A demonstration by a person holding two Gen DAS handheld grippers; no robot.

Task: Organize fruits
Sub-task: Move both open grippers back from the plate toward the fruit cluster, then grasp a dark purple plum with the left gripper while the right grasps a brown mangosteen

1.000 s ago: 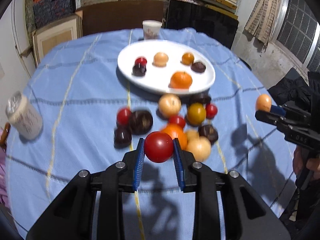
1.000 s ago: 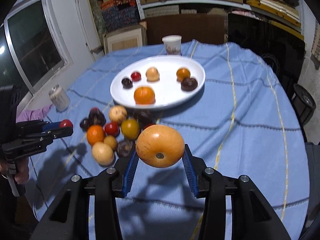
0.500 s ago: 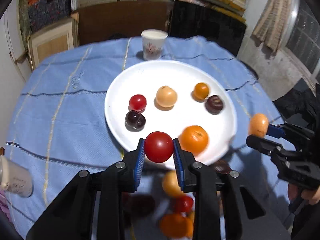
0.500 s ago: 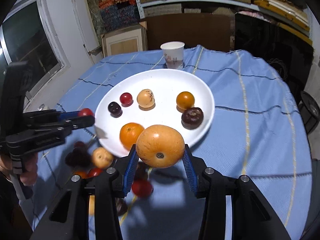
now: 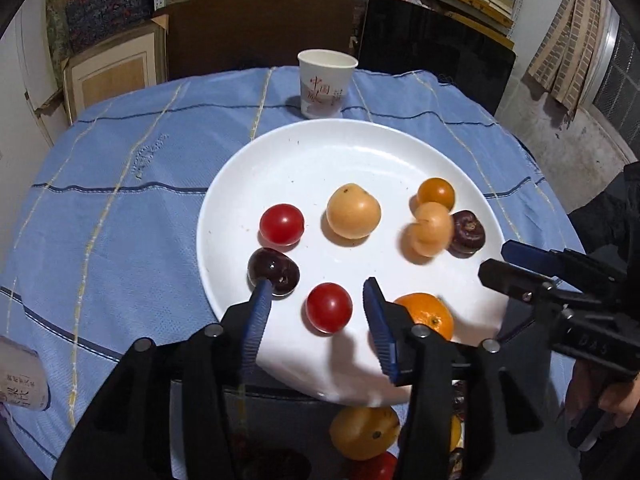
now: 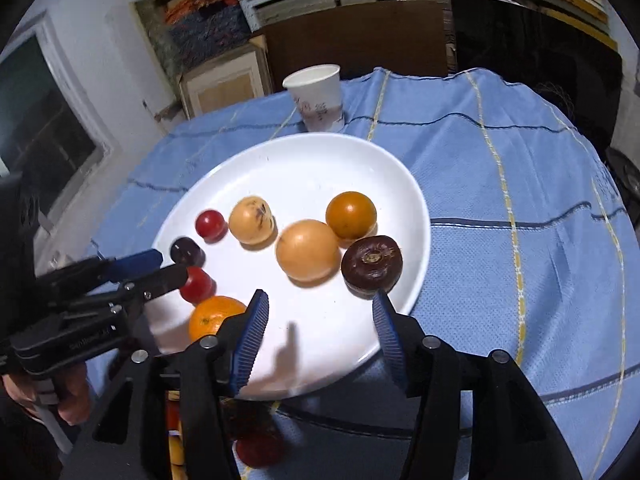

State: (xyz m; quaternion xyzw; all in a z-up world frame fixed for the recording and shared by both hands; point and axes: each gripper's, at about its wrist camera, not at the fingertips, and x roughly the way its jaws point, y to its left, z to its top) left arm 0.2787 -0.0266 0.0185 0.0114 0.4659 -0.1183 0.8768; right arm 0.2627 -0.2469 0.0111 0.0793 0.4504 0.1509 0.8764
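My left gripper [image 5: 318, 294] hangs over the near part of the white plate [image 5: 320, 152], its jaws opening. A red tomato [image 5: 329, 307] lies on the plate between the fingers, clear of both pads. My right gripper [image 6: 320, 302] is over the plate's near right side, jaws also opening with nothing between them. Just beyond its tips a round tan-orange fruit [image 6: 308, 250] rests on the plate; it looks blurred in the left wrist view. Each gripper shows in the other's view: the right gripper [image 5: 494, 260] and the left gripper [image 6: 172, 266].
The plate also holds another red tomato [image 5: 281, 224], a pale tan fruit [image 5: 353, 211], a yellow-orange tomato [image 5: 436, 193], a dark purple fruit [image 5: 467, 231], a dark cherry-like fruit [image 5: 273, 271] and an orange [image 5: 426, 314]. A paper cup [image 5: 326, 82] stands behind. Loose fruits [image 5: 364, 432] lie on the blue cloth beneath the grippers.
Both grippers moved forward from the loose pile to above the plate. Each then opened: the red tomato left the left jaws and the tan-orange fruit left the right jaws, both landing on the plate.
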